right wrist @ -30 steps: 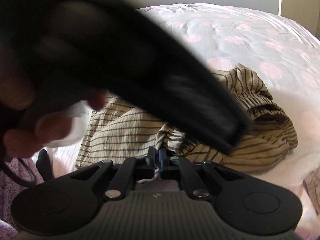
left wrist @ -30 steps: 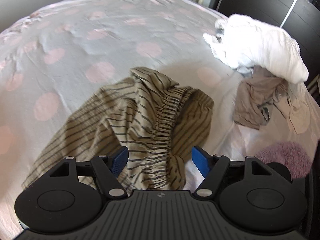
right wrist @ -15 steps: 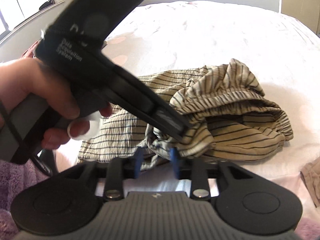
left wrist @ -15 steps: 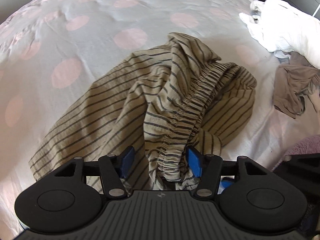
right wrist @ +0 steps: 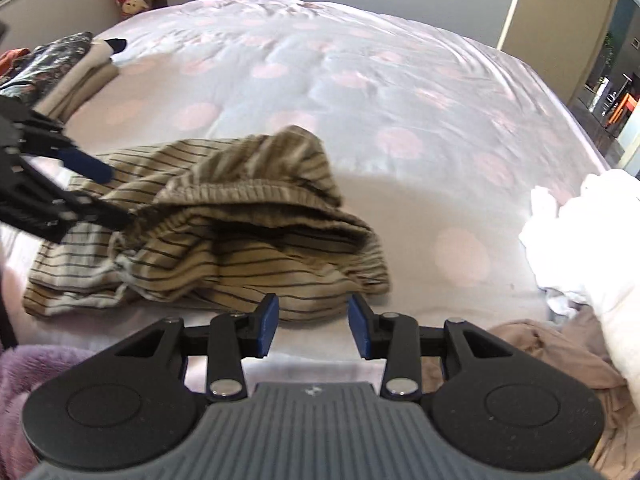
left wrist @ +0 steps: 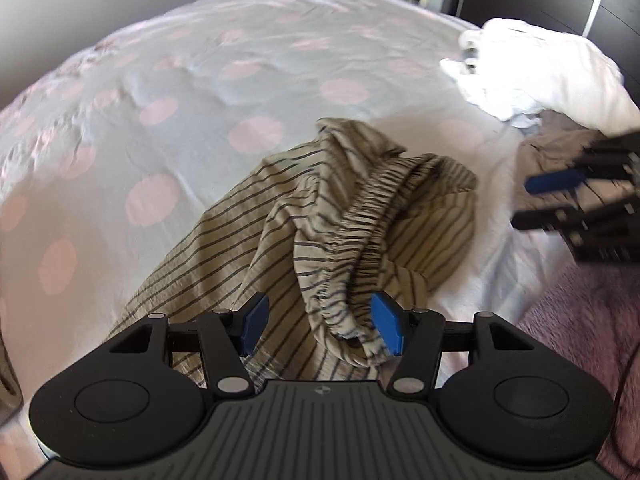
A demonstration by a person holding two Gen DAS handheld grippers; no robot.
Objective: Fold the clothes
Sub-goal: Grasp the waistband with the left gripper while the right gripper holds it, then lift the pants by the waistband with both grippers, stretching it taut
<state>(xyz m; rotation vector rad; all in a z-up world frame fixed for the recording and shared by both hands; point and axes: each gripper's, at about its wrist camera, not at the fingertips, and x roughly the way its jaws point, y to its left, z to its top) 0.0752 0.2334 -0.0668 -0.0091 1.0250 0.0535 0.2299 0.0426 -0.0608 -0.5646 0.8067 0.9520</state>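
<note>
Striped garment [left wrist: 320,240] between parted left gripper [left wrist: 320,330] pads; right gripper [right wrist: 312,330] opening, empty (no legible writing).

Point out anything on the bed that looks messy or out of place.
The striped garment lies bunched mid-bed, its elastic waistband twisted over itself rather than spread flat. At the bed's edge a white pile and a beige garment sit crumpled, unfolded.
</note>
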